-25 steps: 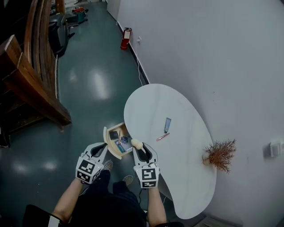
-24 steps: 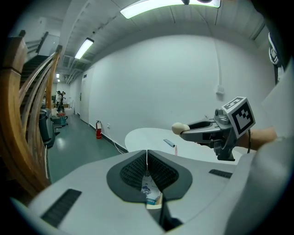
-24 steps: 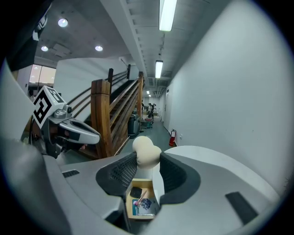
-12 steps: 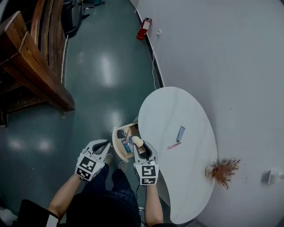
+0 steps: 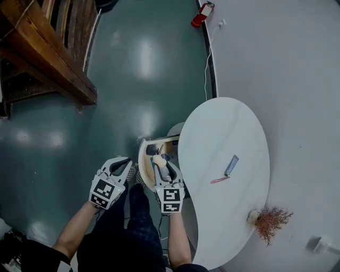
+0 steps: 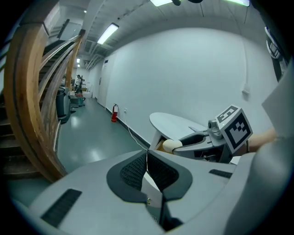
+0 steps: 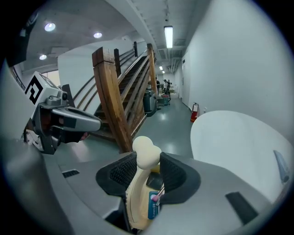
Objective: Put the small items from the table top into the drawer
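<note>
The wooden drawer [image 5: 144,159] stands pulled out from the left edge of the white oval table [image 5: 223,127]. My right gripper [image 5: 159,166] is shut on its cream knob [image 5: 158,159]; in the right gripper view the knob [image 7: 146,150] sits between the pads of this gripper [image 7: 146,167]. Below the knob a blue item [image 7: 153,207] and a pink-tipped thing [image 7: 157,196] lie in the drawer. On the table top lie a small blue-grey item [image 5: 231,165] and a pink pen [image 5: 219,180]. My left gripper [image 5: 125,163] hangs left of the drawer, shut and empty [image 6: 147,158].
A dried brown plant [image 5: 271,220] stands at the table's near right edge. A wooden staircase [image 5: 48,48] rises at the far left across the green floor [image 5: 143,95]. A red fire extinguisher [image 5: 199,13] stands by the wall. The person's legs are below the grippers.
The head view has swung, so the table now lies further right and nearer. My right gripper stays on the knob and the left gripper stays beside it.
</note>
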Motion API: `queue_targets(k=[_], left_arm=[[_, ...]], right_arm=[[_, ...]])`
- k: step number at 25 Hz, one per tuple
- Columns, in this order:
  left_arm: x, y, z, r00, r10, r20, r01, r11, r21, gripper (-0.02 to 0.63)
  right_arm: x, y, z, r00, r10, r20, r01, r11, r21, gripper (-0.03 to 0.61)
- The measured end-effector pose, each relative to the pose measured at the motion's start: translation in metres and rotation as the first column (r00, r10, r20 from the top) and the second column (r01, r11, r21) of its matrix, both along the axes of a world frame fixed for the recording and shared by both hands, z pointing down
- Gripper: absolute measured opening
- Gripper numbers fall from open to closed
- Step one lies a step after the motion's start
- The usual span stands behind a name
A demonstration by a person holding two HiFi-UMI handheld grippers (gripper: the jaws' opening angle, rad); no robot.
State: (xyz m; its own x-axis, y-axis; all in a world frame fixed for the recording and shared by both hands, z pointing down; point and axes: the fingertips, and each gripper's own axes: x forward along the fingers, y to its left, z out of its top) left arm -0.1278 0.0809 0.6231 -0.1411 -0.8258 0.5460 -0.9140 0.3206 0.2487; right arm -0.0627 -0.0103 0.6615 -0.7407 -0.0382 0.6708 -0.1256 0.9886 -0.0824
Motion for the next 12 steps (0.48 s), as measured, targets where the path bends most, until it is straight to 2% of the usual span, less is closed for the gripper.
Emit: queue_targets(k=[5, 12], left_arm=[[0.005, -0.004, 0.038, 0.999, -0.038, -0.032, 0.037, 0.999, -0.014, 0.02], [-0.002, 0.001, 0.069, 0.997, -0.065, -0.052, 0.063, 0.997, -0.044, 0.02]], right_arm=[[-0.005, 0.004, 0.051, 0.997, -0.054, -0.052, 0.052, 0.998, -0.043, 0.175], [-0.011, -0.003, 0.104, 0.984, -0.102, -0.145, 0.096, 0.994, -0.053, 0.175]])
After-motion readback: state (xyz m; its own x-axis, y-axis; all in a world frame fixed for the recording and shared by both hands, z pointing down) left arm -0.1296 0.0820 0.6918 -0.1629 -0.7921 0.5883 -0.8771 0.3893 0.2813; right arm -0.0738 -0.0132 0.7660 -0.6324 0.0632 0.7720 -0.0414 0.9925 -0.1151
